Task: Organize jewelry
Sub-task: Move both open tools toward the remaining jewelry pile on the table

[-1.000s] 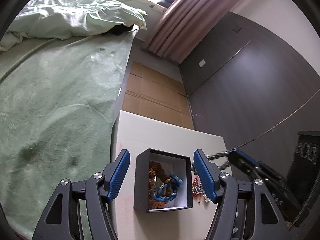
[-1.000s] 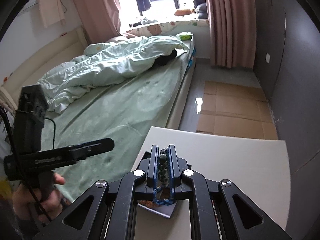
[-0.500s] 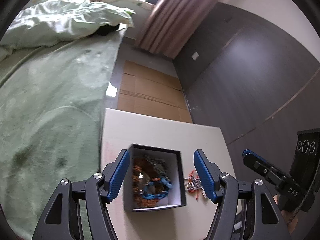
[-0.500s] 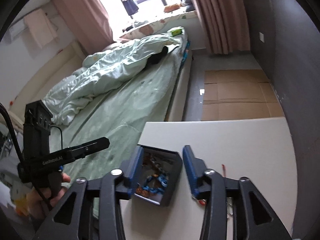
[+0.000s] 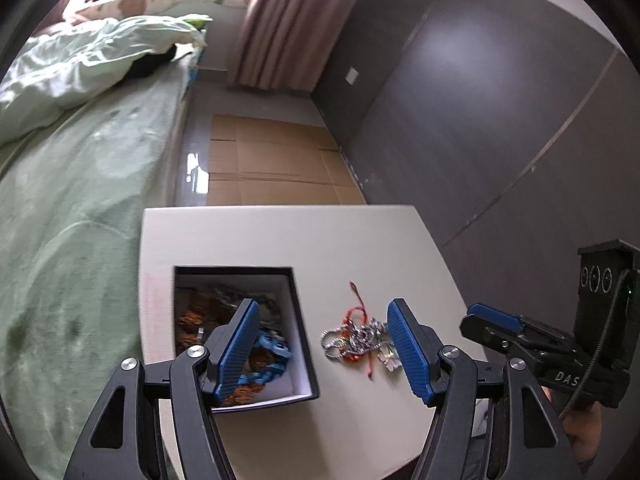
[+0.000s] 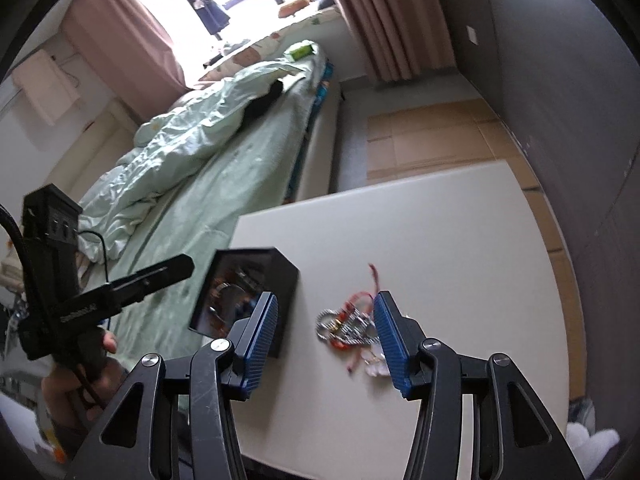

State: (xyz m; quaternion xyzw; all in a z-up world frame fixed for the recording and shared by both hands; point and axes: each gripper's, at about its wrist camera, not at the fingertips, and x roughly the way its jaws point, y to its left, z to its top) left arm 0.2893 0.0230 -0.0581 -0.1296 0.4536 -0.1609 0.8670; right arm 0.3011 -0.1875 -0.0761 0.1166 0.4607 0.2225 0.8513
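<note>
While the jewelry pile (image 5: 358, 340) lies loose on the table (image 5: 280, 236), neither gripper touches it. It is a tangle of silver chain, red cord and a few small pale pieces, just right of the box (image 5: 306, 344) and apart from it.

Left wrist view: left gripper (image 5: 320, 350) is spread, nothing between the pads. Pile sits in the gap, toward the right fingertip (image 5: 408, 350), which overlaps its right edge in the picture; contact not visible. Left fingertip (image 5: 236, 350) hangs in front of the box interior.

Right wrist view: right gripper (image 6: 326, 342) is parted and empty, the gap less wide than the left's. Pile (image 6: 348, 326) lies in the gap near the right pad (image 6: 392, 340); left pad (image 6: 260, 340) overlaps the box (image 6: 286, 280) wall in the picture.

Box is black outside, white inside, lid off, holding blue (image 5: 272, 360) and brown (image 5: 192, 312) beaded pieces. It sits at the table's left edge, next to the bed (image 5: 72, 216).

Each gripper shows in the other's view: right one (image 5: 540, 344) at far right, left one (image 6: 80, 292) at far left with a hand (image 6: 92, 372) on its grip.

Beyond the table: cardboard (image 5: 272, 164) flat on the floor, dark wall panels (image 5: 500, 112) on the right, pink curtain (image 5: 288, 20).
</note>
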